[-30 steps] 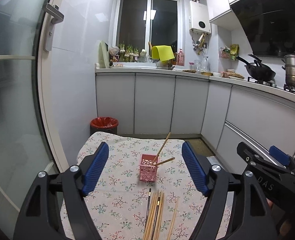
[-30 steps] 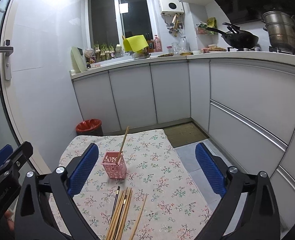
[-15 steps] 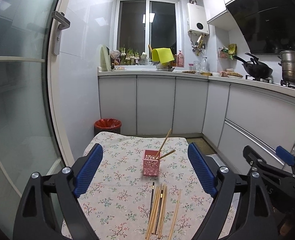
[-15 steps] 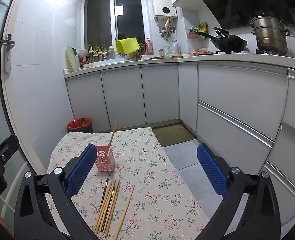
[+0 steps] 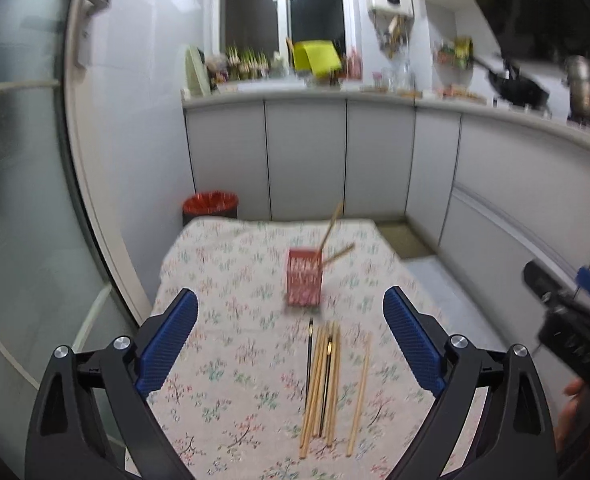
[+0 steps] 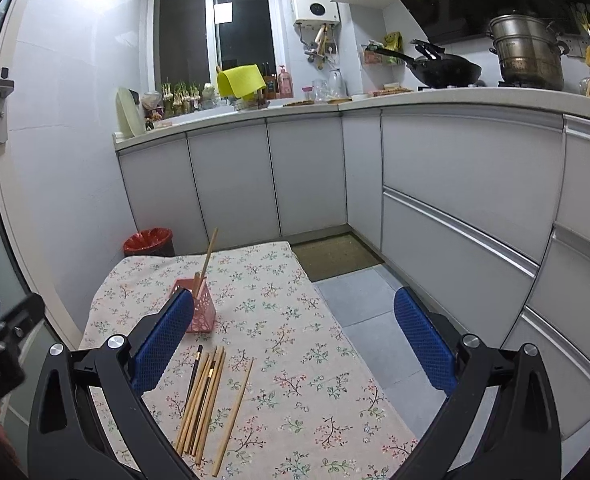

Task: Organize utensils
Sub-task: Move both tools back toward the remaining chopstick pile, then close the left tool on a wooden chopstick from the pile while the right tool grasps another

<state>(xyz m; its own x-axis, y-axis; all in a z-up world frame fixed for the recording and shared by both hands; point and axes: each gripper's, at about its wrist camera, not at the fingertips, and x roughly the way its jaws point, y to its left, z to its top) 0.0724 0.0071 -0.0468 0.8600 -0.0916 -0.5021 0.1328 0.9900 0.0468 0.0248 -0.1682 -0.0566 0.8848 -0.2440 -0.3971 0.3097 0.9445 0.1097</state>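
A pink perforated holder (image 5: 304, 277) (image 6: 203, 307) stands on the floral tablecloth (image 5: 231, 344) (image 6: 295, 344) with two wooden chopsticks (image 5: 330, 227) (image 6: 208, 255) leaning out of it. Several more chopsticks (image 5: 324, 380) (image 6: 203, 396), wooden with dark ones among them, lie in a loose bundle in front of the holder. A single one (image 5: 360, 388) (image 6: 235, 404) lies just to their right. My left gripper (image 5: 291, 336) hovers above the bundle; its jaws are opening, with nothing between them. My right gripper (image 6: 291, 336) is open and empty, its left finger overlapping the holder in view.
A red bin (image 5: 210, 205) (image 6: 149, 241) sits behind the table's far left corner. White cabinets (image 6: 455, 208) run along the back and right, with a wok (image 6: 443, 69) and pot (image 6: 529, 53) on the counter. A glass door (image 5: 19, 208) is at the left, grey floor (image 6: 359, 304) to the right.
The left gripper's jaws have spread wider and it has sunk and tipped down toward the chopsticks. The right gripper has drifted lower and sideways, so the holder now sits behind its left finger.
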